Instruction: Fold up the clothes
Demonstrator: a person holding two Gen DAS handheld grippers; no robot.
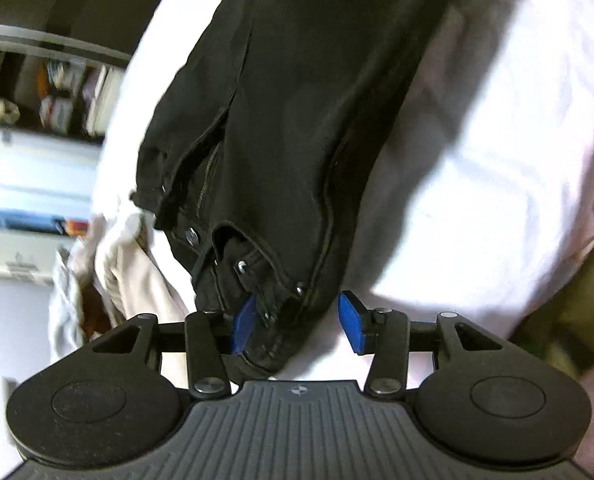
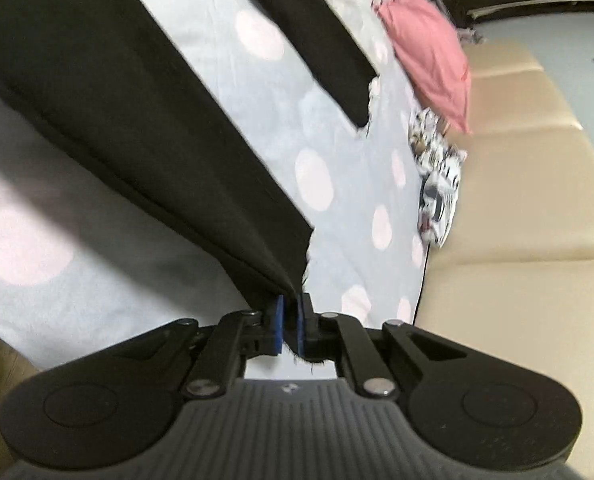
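Pinching the hem of black jeans (image 2: 145,128), right gripper (image 2: 290,326) keeps the leg taut; left gripper (image 1: 299,322) gapes around the waistband, unclamped.

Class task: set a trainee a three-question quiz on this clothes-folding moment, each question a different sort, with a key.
1. True or false: the right gripper is clamped on a hem of the black jeans.
2. The left gripper has its jaws: A) pressed shut on the waistband, B) apart around the waistband.
3. Fill in: the pink garment lies on the ____ bedsheet.

Key: 1 true; 2 B; 3 polka-dot.
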